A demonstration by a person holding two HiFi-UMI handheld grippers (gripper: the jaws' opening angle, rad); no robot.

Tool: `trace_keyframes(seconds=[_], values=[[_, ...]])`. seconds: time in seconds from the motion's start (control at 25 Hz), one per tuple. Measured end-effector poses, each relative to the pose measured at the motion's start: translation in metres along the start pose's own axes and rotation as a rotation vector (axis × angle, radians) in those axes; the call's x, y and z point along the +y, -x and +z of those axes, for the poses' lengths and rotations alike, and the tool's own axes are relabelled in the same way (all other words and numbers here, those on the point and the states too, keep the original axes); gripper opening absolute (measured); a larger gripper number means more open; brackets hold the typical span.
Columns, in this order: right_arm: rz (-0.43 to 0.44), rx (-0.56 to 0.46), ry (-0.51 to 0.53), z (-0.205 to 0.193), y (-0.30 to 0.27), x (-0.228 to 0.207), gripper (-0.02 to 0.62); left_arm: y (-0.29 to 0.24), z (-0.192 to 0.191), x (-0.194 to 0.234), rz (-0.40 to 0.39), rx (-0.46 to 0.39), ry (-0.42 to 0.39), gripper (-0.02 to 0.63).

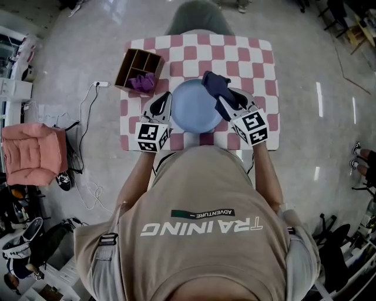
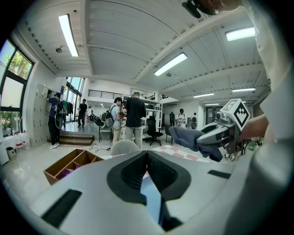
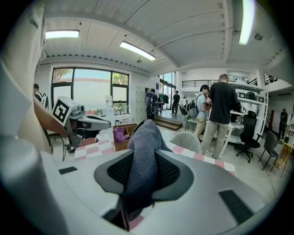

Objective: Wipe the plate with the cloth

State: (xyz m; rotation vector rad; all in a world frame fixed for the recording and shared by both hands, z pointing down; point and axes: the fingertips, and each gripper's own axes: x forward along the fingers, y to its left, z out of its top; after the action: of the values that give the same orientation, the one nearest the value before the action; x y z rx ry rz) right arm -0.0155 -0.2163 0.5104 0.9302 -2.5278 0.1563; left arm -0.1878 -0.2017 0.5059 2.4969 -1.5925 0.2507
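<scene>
A round blue plate (image 1: 192,107) is lifted over the pink-and-white checked table (image 1: 258,64). My left gripper (image 1: 166,101) is shut on the plate's left rim; in the left gripper view the plate's thin blue edge (image 2: 151,197) runs between that gripper's pads (image 2: 133,172). My right gripper (image 1: 226,97) is shut on a dark blue cloth (image 1: 215,86), which bunches over the plate's right rim. In the right gripper view the cloth (image 3: 142,151) fills the gap between the jaws and sticks out forward. Each gripper sees the other: right gripper (image 2: 219,133), left gripper (image 3: 89,122).
A wooden divided box (image 1: 139,69) holding a purple cloth (image 1: 143,82) stands on the table's far left corner. A grey chair (image 1: 197,17) stands beyond the far edge. A pink seat (image 1: 32,154) and cables lie on the floor to the left. Several people (image 2: 133,117) stand in the room behind.
</scene>
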Motion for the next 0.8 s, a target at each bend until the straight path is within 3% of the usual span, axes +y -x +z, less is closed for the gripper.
trace_keyframes(seconds=[0.4, 0.8], values=[[0.062, 0.08, 0.015, -0.012, -0.032, 0.017, 0.133, 0.016, -0.016, 0.009, 0.013, 0.021, 0.008, 0.015], [0.141, 0.455, 0.085, -0.132, -0.082, 0.025, 0.132, 0.031, -0.026, 0.028, 0.07, -0.003, 0.057, 0.015]])
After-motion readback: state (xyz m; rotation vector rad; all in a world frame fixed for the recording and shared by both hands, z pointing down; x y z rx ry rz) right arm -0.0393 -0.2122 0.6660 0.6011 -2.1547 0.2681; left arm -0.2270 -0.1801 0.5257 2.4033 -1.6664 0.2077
